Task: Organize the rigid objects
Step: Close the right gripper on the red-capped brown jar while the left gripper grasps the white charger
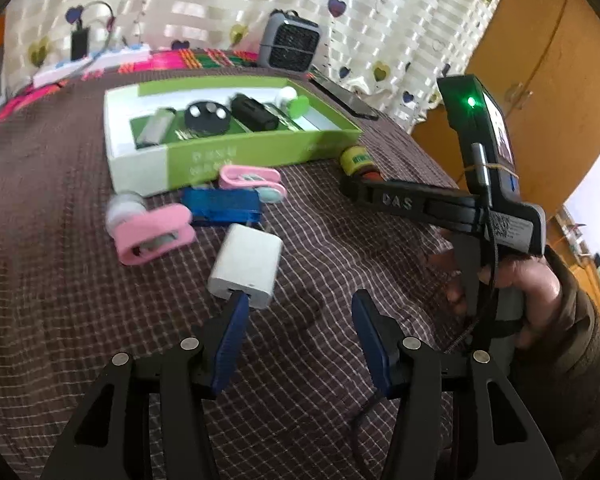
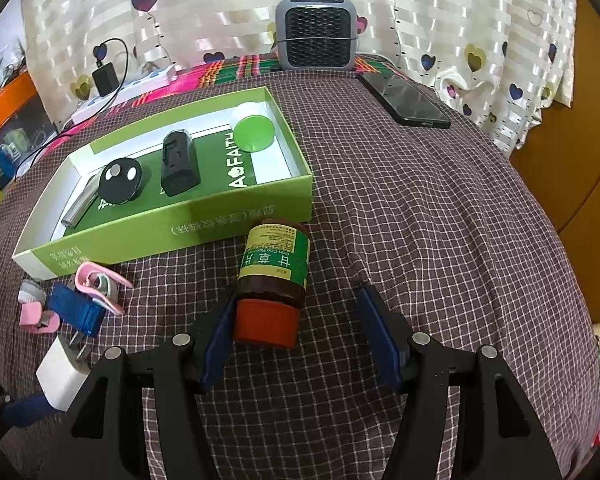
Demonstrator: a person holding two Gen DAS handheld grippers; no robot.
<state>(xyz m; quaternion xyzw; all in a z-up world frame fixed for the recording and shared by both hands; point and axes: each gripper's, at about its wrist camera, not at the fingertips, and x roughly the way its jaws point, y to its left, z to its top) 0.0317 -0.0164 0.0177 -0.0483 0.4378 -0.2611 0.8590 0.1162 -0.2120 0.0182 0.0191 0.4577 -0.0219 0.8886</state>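
A green box (image 2: 236, 216) (image 1: 236, 156) lies on the checked cloth and holds a black key fob (image 2: 118, 180), a black block (image 2: 178, 162), a metal cylinder (image 2: 80, 204) and a green-lidded jar (image 2: 254, 128). A brown bottle (image 2: 274, 268) with a red cap lies on its side in front of the box; my right gripper (image 2: 296, 320) is open, its left finger beside the cap. My left gripper (image 1: 298, 312) is open, its left fingertip at a white charger (image 1: 246, 266). Pink clips (image 1: 152, 232) and a blue block (image 1: 220, 206) lie beyond the charger.
A grey fan heater (image 2: 316, 34) stands at the back edge. A black phone (image 2: 404, 100) lies at the back right. A power strip with a black adapter (image 2: 106, 76) is at the back left. The right hand and its gripper body (image 1: 488, 184) show in the left view.
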